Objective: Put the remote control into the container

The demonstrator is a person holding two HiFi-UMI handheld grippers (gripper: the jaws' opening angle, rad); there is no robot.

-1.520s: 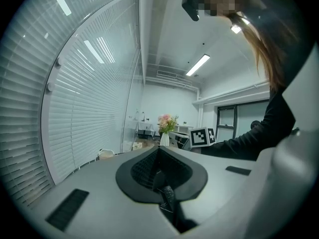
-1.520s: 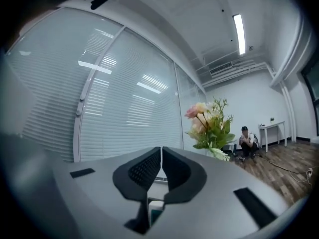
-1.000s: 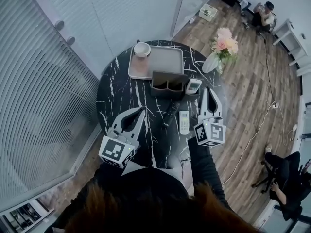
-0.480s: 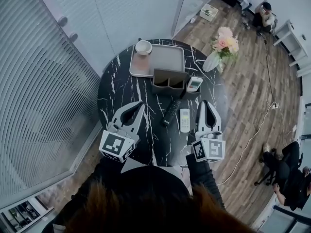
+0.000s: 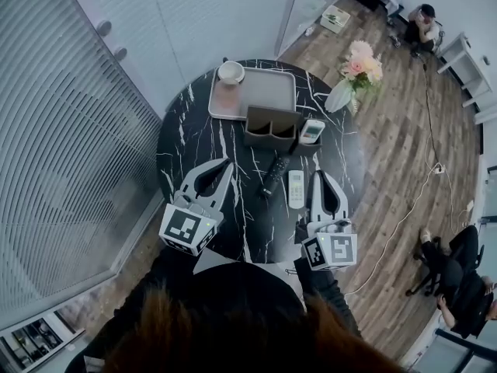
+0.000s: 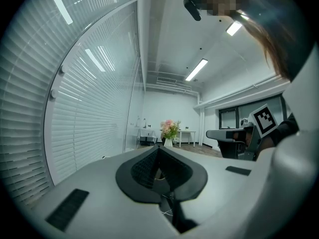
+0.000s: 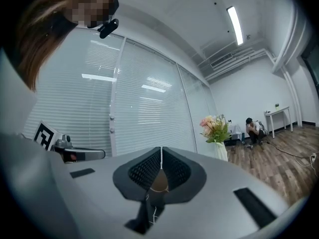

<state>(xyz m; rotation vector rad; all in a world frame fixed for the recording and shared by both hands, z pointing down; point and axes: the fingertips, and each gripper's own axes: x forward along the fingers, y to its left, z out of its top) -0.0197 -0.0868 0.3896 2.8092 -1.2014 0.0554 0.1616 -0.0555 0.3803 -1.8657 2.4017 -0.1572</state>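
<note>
Bright, even light from ceiling strip lights point(image 7: 233, 24); strong fisheye bending at edges; dark vignette corners; foreground soft.

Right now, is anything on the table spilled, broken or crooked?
Nothing looks spilled or broken. Only the black remote lies a bit slanted beside the straighter white remote, and the flower vase stands close to the edge of the table.

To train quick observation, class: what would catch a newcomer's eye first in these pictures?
A round black table, veined white, fills the middle of the head view, pink flowers at its far right rim. Nearer, the left gripper and right gripper flank a black remote and a white remote.
</note>
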